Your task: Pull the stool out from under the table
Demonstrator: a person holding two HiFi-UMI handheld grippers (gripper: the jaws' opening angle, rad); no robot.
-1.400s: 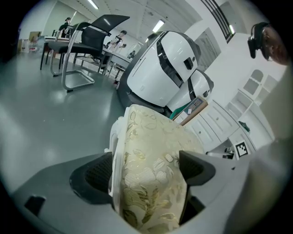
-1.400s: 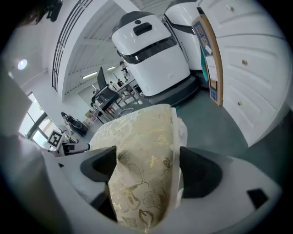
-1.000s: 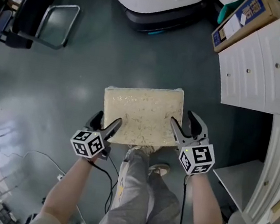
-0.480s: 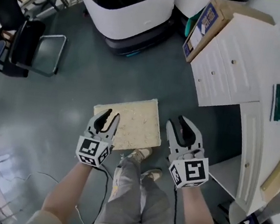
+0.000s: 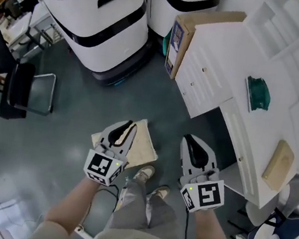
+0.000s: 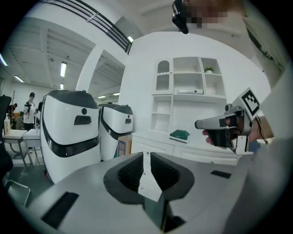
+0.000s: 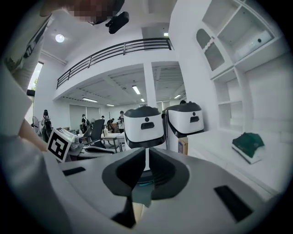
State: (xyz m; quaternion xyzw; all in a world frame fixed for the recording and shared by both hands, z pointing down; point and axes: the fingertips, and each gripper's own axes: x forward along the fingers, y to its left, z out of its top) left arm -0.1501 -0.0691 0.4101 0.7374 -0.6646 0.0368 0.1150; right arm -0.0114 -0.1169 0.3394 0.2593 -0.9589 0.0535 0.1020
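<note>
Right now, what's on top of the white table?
A dark green thing and a flat tan block lie on the white table, apart from each other. Whatever is below the tabletop is covered by it.

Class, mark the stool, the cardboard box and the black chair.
stool (image 5: 145, 143), head view, bare seat top
cardboard box (image 5: 176, 42), head view, printed face
black chair (image 5: 19, 88), head view, black cushion

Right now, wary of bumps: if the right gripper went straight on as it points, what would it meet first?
Likely the nearer white machine, straight beyond the right gripper's jaws, which have just been closing on nothing; distance unclear.
</note>
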